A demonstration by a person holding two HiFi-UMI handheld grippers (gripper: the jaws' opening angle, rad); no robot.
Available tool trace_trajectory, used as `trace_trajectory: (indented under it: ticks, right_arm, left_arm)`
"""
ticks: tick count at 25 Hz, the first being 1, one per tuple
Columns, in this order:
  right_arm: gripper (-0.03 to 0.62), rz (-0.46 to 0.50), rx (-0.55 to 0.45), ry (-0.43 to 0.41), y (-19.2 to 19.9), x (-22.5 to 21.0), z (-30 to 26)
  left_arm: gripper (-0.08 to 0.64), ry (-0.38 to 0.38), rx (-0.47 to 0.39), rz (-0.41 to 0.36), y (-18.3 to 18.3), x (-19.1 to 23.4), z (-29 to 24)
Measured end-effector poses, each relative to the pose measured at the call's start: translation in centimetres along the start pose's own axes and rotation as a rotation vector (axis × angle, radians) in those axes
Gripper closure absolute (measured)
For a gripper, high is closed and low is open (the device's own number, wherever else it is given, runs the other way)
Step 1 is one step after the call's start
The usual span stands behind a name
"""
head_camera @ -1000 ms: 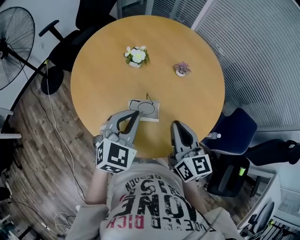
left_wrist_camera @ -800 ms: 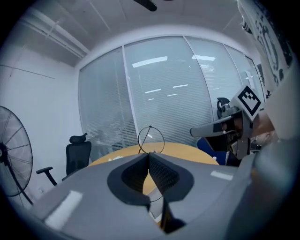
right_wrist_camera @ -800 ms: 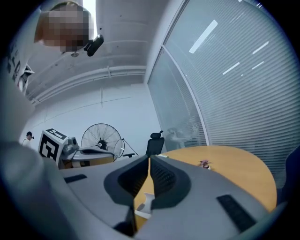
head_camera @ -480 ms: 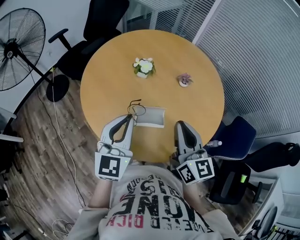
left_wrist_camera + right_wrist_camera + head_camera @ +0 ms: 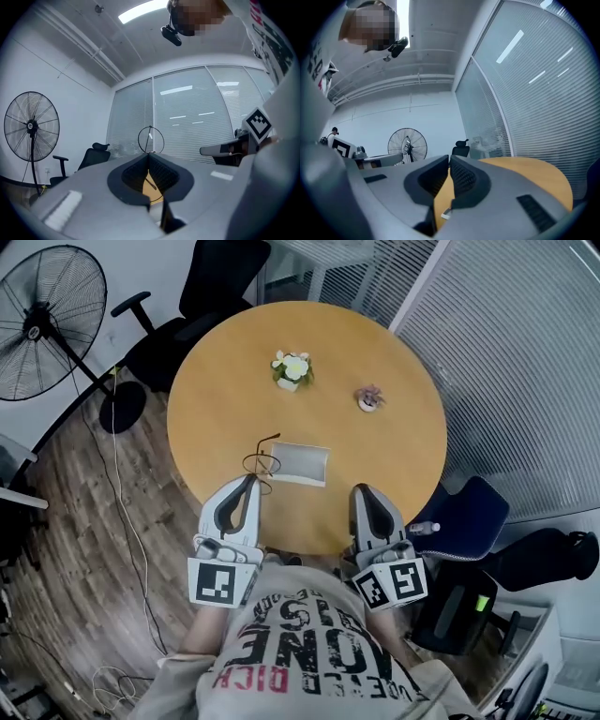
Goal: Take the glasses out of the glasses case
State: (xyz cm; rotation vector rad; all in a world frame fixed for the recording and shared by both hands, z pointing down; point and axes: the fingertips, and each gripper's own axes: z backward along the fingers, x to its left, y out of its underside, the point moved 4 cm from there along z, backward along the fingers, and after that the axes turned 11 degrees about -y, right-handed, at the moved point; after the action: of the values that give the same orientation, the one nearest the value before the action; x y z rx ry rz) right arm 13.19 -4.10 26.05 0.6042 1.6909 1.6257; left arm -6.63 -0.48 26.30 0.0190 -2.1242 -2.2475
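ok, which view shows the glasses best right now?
Head view: the glasses show most of their frame, pinched at the left gripper tip beside the case. Left gripper view shows one round lens above its jaws. Right gripper view shows none.

The only lettering I can read is on my own T-shirt (image 5: 305, 652), in the head view. It has big pale letters "ONE", with what looks like "DICE" in red just below them to the left. The smaller lines around them are too warped to make out. The marker cube (image 5: 223, 583) on my left tongs (image 5: 251, 480) and the marker cube (image 5: 392, 583) on my right tongs (image 5: 364, 491) carry only black-and-white square patterns, not letters or numbers.
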Motion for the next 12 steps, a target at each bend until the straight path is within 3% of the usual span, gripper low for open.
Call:
trace_trajectory:
  ticks: [12]
  right_arm:
    - [0.571, 0.011, -0.005, 0.008, 0.7, 0.1, 3.0]
  left_arm:
    - [0.543, -0.016, -0.029, 0.01, 0.9, -2.3, 2.1]
